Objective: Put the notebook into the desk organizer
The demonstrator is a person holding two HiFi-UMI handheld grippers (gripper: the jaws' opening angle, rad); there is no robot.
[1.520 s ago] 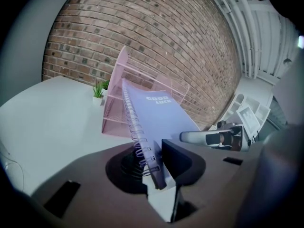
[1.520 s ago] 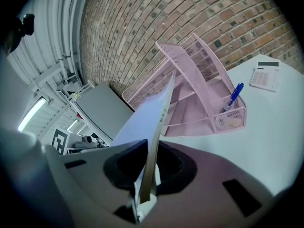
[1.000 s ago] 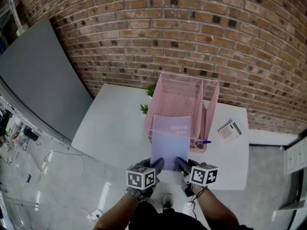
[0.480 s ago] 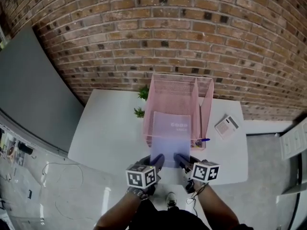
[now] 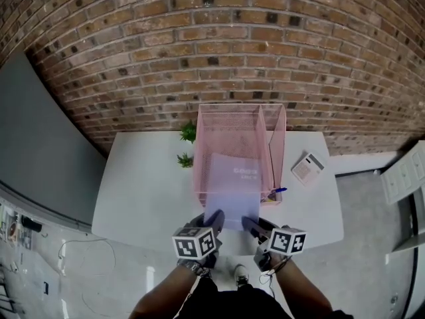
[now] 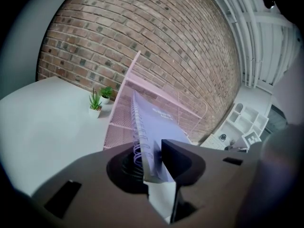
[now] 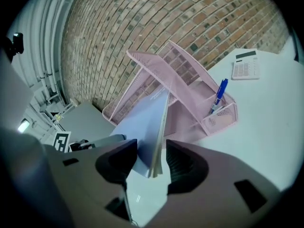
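Lilac notebook [image 5: 232,190] lay half inside the desk organizer [image 5: 229,121], pinched by the left gripper [image 5: 214,222]. The right gripper [image 5: 251,226] had just been opening, slack around the notebook's edge. A straight, level push seemed advisable.

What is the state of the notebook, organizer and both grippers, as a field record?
notebook: purple, spiral-bound, far end in the organizer, near end sticking out
organizer: pink mesh, on white table
left gripper: shut on notebook's spiral edge
right gripper: jaws just opening, notebook edge between, not pressed
other: pen, calculator, two small plants
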